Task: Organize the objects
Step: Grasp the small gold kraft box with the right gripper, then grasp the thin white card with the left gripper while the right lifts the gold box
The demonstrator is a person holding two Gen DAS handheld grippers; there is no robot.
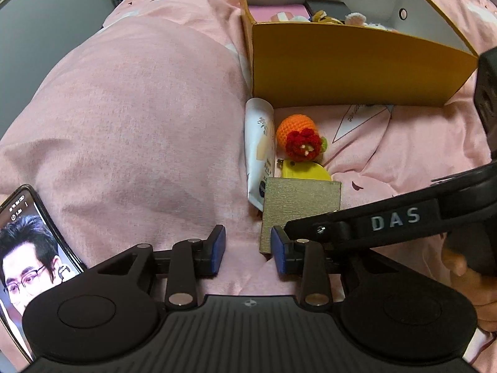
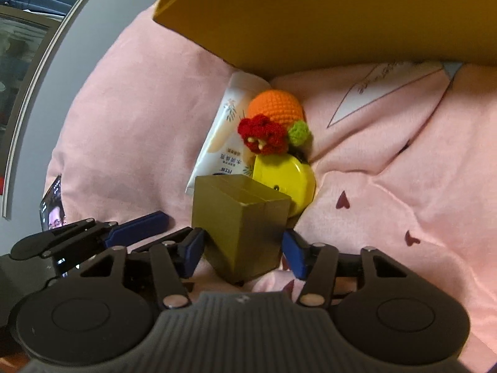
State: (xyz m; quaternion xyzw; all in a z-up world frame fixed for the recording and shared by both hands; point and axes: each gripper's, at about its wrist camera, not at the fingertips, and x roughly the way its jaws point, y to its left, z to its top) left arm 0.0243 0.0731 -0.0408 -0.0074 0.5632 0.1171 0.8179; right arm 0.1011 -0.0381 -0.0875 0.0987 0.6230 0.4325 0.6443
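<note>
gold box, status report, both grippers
Right gripper jaws straddle gold box, no grip evident. Left gripper open, empty. Yellow tape measure touches box behind.

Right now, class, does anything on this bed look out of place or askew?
Yes. The olive box between the right gripper fingers sits tilted on one edge. A white tube, crochet orange and yellow case lie outside the yellow storage box.

Both pictures are dim and warm, with soft indoor light and a little grain. The yellow box [image 2: 326, 15] throws a shadow on the pink bedding [image 2: 388, 143] under it. The phone screen [image 1: 28, 248] glows (the brightest spot). Straight lines bend strongly at the edges.
</note>
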